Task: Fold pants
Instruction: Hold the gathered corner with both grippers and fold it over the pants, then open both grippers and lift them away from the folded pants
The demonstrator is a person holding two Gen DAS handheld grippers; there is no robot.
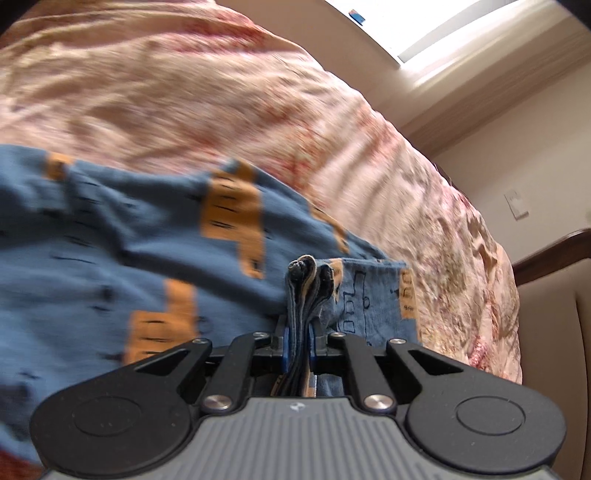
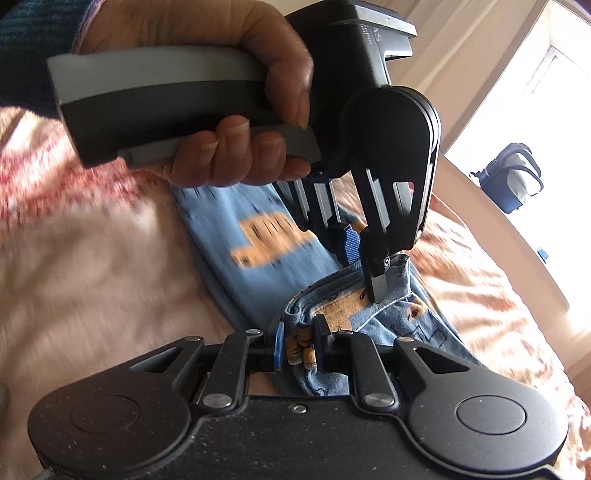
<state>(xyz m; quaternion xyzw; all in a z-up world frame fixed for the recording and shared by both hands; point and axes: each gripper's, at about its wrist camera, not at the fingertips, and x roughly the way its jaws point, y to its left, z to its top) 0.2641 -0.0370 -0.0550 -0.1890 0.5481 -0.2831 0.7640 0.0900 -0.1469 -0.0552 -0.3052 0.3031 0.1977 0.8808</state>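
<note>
Blue pants point(image 1: 110, 236) printed with orange shapes lie on a pink flowered bedspread point(image 1: 184, 92). My left gripper point(image 1: 298, 343) is shut on a bunched, layered edge of the pants that sticks up between its blue pads. In the right wrist view my right gripper point(image 2: 301, 345) is shut on another folded edge of the pants point(image 2: 258, 243). Just beyond it stands the left gripper point(image 2: 369, 280), held in a person's hand point(image 2: 236, 74), its fingers clamped on the same hem. The rest of the pants trails away across the bed.
The bedspread point(image 2: 92, 258) covers the bed in both views. A wooden footboard point(image 1: 554, 254) and a cream wall lie at the right. A bright window point(image 1: 443, 29) is at the top right. A dark bag point(image 2: 509, 177) sits on the floor beyond the bed.
</note>
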